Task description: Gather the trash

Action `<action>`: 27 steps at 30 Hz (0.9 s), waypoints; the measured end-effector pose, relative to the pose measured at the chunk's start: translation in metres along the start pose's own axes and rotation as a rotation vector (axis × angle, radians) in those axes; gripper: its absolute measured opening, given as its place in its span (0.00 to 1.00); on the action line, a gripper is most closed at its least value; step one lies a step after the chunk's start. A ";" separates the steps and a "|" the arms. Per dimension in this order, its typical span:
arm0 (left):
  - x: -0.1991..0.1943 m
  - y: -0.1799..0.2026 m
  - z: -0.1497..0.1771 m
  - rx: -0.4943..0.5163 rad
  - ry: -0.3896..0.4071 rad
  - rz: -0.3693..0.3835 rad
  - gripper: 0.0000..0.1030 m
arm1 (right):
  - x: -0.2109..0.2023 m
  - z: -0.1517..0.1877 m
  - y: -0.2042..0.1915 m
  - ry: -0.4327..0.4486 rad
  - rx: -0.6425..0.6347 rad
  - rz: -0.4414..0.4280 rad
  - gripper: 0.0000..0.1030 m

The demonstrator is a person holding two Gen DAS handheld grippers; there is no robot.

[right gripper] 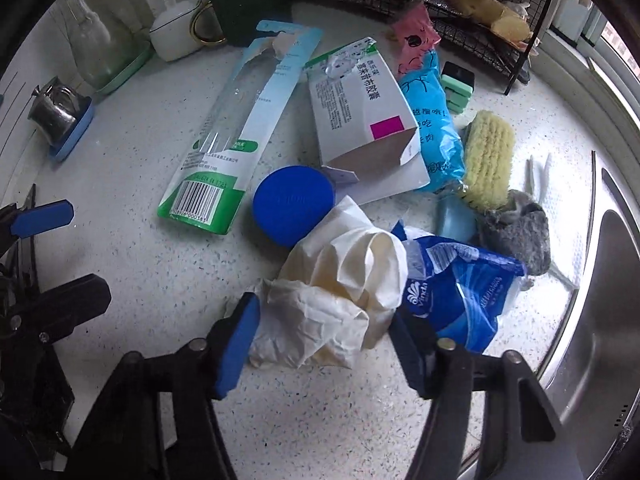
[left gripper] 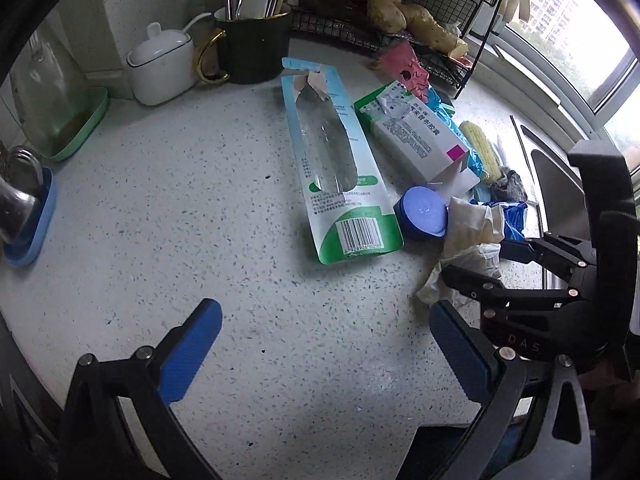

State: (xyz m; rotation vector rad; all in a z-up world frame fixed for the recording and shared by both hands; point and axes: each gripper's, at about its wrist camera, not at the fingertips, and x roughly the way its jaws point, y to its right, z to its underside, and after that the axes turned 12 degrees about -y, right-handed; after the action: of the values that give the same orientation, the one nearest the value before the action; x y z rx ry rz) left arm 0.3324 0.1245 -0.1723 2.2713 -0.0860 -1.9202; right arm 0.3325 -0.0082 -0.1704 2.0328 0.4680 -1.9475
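Observation:
A heap of trash lies on the speckled counter. A crumpled white paper wad (right gripper: pixel 340 288) sits between the blue pads of my right gripper (right gripper: pixel 324 312), and both pads press on its sides. Around it lie a blue lid (right gripper: pixel 292 204), an empty toothbrush package (right gripper: pixel 236 120), an open white medicine box (right gripper: pixel 360 120) and a blue tissue bag (right gripper: pixel 460 288). My left gripper (left gripper: pixel 324 312) hangs open over bare counter, below the toothbrush package (left gripper: pixel 332 160). In the left wrist view the right gripper (left gripper: pixel 476 260) is at the paper wad (left gripper: pixel 468 236).
A blue wrapper (right gripper: pixel 432 120), a pink wrapper (right gripper: pixel 412 36), a corn cob (right gripper: pixel 488 160), a grey rag (right gripper: pixel 516 232) and a green sponge (right gripper: pixel 456 88) lie further back. A steel sink (right gripper: pixel 600 320) lies right. A wire rack (left gripper: pixel 400 20), dark mug (left gripper: pixel 256 48) and white jar (left gripper: pixel 160 64) line the wall.

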 end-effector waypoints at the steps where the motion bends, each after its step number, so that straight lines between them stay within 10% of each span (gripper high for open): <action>1: 0.000 0.000 0.000 -0.005 0.001 0.007 1.00 | -0.002 0.001 0.001 0.007 -0.001 -0.003 0.33; 4: -0.001 0.000 -0.001 -0.015 -0.007 0.030 1.00 | -0.010 0.006 0.006 0.016 0.014 -0.037 0.13; 27: 0.046 0.014 -0.099 0.055 -0.098 -0.071 1.00 | -0.075 0.038 0.056 0.133 0.188 -0.098 0.10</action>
State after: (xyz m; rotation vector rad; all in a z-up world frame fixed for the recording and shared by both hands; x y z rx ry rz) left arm 0.4388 0.1129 -0.1991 2.2431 -0.0712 -2.0894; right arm 0.3194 -0.0774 -0.0978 2.3075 0.4366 -1.9874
